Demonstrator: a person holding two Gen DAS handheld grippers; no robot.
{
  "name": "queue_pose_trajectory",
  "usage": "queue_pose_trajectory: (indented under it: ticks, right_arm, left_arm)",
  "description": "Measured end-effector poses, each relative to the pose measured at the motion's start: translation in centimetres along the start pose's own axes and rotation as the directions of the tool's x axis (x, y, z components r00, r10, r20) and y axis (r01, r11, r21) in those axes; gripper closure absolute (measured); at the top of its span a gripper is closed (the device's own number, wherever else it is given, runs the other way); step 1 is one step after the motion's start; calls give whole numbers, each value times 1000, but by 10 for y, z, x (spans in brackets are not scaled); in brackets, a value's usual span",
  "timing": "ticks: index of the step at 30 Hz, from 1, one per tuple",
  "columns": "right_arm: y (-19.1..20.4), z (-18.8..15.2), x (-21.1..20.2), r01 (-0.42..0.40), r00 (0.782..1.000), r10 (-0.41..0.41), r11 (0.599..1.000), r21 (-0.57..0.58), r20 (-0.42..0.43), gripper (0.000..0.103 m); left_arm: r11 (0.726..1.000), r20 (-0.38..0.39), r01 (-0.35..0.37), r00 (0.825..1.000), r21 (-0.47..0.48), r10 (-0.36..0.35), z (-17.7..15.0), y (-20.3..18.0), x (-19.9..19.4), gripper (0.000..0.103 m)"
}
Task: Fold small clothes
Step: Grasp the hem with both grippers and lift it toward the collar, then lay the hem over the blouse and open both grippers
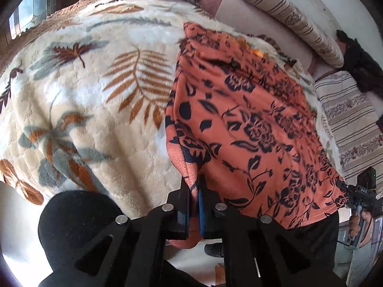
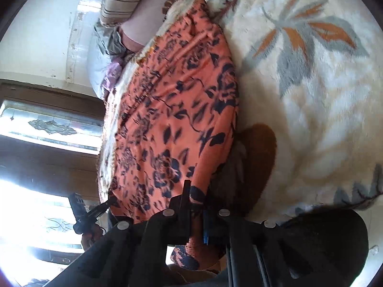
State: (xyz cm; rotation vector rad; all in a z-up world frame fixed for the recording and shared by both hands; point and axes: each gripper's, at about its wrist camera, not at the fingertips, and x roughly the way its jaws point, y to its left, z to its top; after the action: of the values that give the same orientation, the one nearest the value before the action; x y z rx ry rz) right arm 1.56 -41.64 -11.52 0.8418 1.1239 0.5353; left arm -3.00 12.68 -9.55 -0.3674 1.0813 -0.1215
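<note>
An orange floral garment (image 1: 251,124) lies spread on a cream fleece blanket (image 1: 91,91) patterned with leaves, its near hem lifted off the bed edge. The left gripper (image 1: 194,191) is clamped on the hem's left corner, cloth pinched between its black fingers (image 1: 183,198). The right gripper (image 2: 196,205) is clamped on the other near corner, fabric bunched between its pads and hanging below. Striped pillows (image 1: 287,16) lie along the far side; the dark item beyond them is probably more clothing
</note>
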Motion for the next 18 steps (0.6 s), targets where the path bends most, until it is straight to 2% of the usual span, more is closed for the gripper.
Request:
queue_pose_trajectory:
  ticks: [2,4,7,10,12,14,16,18]
  right_arm:
    - [2,7,-2,-14,1000,14,1000,4,11,96]
    - [-8,7,9,3,1000,-2,999,32,-17,96]
    - [-28,-3,28,21,997,-14,995,93,-72,96]
    - [-33,-3,28,-16,998,24,992,122,-63,96]
    - [-26,7,25,-45,997,51,993,112,-52,96]
    - [-12,27,20,-107,994,109,990,87,-15,96]
    - [6,62,17,-165,986,163,985,56,32,96]
    - [22,111,13,-227,968,224,974,17,109,96]
  left_arm:
    - [1000,19,8,1000,-3,-8,7,-1,-5,98]
    - [1000,-21,-7,1000,-6,7,6,2,7,97]
    - [998,-125,-56,991,-39,51,-5,12,36,97]
    - [998,-126,-46,991,-29,42,-2,10,35,97]
    - [1000,-103,-23,994,-21,21,13,3,27,97]
    - [1000,-52,14,999,-9,-14,38,-8,14,97]
    - [998,8,58,998,15,-58,77,-20,3,97]
    - [995,89,96,991,24,-98,127,-30,-3,97]
